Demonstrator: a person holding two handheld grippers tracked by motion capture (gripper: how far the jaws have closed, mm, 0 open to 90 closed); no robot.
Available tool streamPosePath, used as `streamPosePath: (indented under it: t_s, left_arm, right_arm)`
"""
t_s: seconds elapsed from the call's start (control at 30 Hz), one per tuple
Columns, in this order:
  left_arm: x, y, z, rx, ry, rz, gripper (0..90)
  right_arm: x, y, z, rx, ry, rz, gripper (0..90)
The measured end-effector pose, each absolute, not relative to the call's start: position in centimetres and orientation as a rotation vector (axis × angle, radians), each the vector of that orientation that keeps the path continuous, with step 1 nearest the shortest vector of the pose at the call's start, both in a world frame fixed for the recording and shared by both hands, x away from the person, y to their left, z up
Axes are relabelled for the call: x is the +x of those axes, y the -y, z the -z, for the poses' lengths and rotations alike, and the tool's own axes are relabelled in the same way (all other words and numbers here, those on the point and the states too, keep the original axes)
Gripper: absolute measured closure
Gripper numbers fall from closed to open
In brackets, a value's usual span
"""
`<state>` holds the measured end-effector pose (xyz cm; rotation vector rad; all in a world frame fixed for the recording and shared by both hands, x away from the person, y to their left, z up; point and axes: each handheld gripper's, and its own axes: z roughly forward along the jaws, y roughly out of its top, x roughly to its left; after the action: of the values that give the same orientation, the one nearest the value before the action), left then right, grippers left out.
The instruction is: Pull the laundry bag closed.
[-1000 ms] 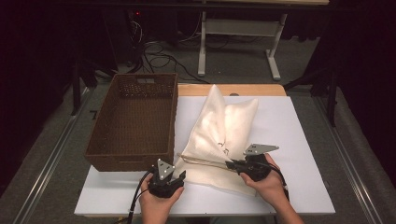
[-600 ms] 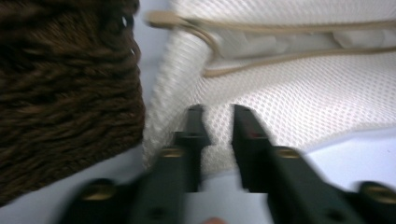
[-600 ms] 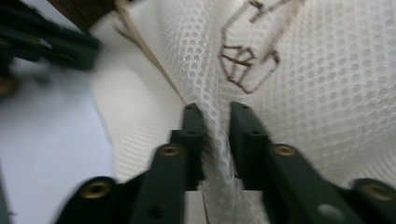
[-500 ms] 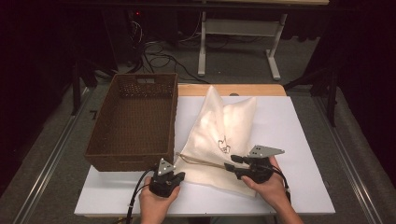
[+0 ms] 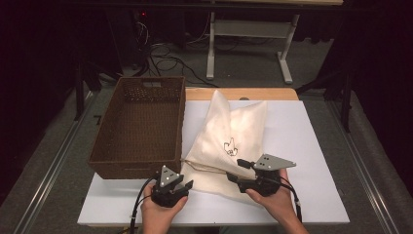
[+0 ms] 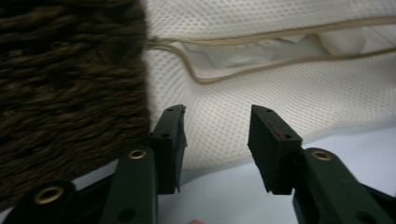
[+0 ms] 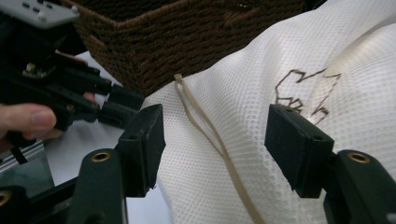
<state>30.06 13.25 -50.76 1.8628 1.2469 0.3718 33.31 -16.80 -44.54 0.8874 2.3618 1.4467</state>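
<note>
A white mesh bag (image 5: 234,131) with tan trim and a brown stitched mark lies on the white table, its left edge against the brown wicker basket (image 5: 141,122). My left gripper (image 5: 186,185) sits at the bag's near left corner. Its jaws have just been opening and stand open in the left gripper view (image 6: 217,116), nothing between them, with the bag's tan-edged mouth (image 6: 261,56) ahead. My right gripper (image 5: 237,170) hovers over the bag's near edge. Its jaws have also just been opening and stand open (image 7: 215,116), above the tan trim (image 7: 210,135), not touching it.
The basket's woven wall (image 6: 70,93) stands close on the left gripper's left side. The table (image 5: 311,146) has bare white surface right of the bag. Beyond its far wooden edge are a metal stand (image 5: 248,34) and cables on the floor.
The right hand has shifted slightly over the bag's near edge. The left hand stays about where it was. Bag and basket lie as before.
</note>
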Motion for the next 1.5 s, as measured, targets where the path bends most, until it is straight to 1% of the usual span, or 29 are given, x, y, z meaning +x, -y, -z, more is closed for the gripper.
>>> streamPosePath:
  t_s: [0.1,0.17,0.33,0.4,0.47,0.57,0.73,0.83,0.97,1.03,1.13,1.33,1.37,1.4,1.43,1.5]
  left_arm:
    - [30.4,-13.6,51.3,1.868,-1.278,-0.346,52.3]
    - [30.6,-13.8,51.6,1.868,-1.276,-0.322,53.4]
    - [30.7,-13.7,51.9,1.879,-1.288,-0.32,53.3]
    - [30.8,-13.6,51.9,1.881,-1.291,-0.321,53.7]
    - [30.8,-13.5,52.0,1.876,-1.306,-0.33,55.9]
    - [30.5,-13.5,52.0,1.873,-1.322,-0.353,57.3]
    - [29.8,-14.3,51.6,1.852,-1.359,-0.361,53.7]
    - [29.8,-14.8,51.9,1.864,-1.381,-0.331,52.7]
    - [30.0,-14.9,52.1,1.87,-1.388,-0.322,53.2]
    - [30.2,-15.0,52.0,1.861,-1.389,-0.323,53.6]
    - [30.4,-15.2,52.0,1.856,-1.391,-0.305,53.7]
    - [30.6,-14.8,52.2,1.863,-1.371,-0.301,57.6]
    - [30.6,-14.8,52.3,1.861,-1.366,-0.3,59.4]
    - [30.7,-14.9,52.4,1.854,-1.362,-0.292,64.0]
    - [30.7,-14.9,52.4,1.851,-1.361,-0.285,64.0]
    - [30.9,-15.0,52.4,1.842,-1.366,-0.276,68.4]
  right_arm:
    - [33.4,16.2,44.9,0.882,-2.384,-1.431,41.1]
    - [33.4,15.7,45.3,0.88,-2.4,-1.424,42.2]
    - [33.4,15.0,46.1,0.872,-2.425,-1.397,43.1]
    - [33.5,14.9,46.3,0.878,-2.425,-1.383,45.2]
    - [33.6,15.0,46.6,0.896,-2.424,-1.369,47.7]
    - [33.3,15.8,46.7,0.937,-2.399,-1.365,52.1]
    - [32.3,18.1,46.5,1.01,-2.322,-1.374,55.1]
    - [31.3,19.6,46.4,1.043,-2.283,-1.35,55.1]
    - [30.3,21.5,46.6,1.086,-2.224,-1.277,54.0]
    - [29.9,22.8,47.4,1.173,-2.185,-1.222,52.3]
    - [29.9,23.6,48.0,1.242,-2.168,-1.18,50.7]
    - [30.3,24.4,49.7,1.393,-2.179,-1.062,49.6]
    - [30.4,24.4,49.9,1.417,-2.186,-1.058,50.1]
    - [30.5,24.4,50.1,1.43,-2.19,-1.056,51.0]
    - [30.7,24.3,50.4,1.441,-2.205,-1.048,52.8]
    - [30.9,24.0,50.8,1.457,-2.226,-1.004,56.6]
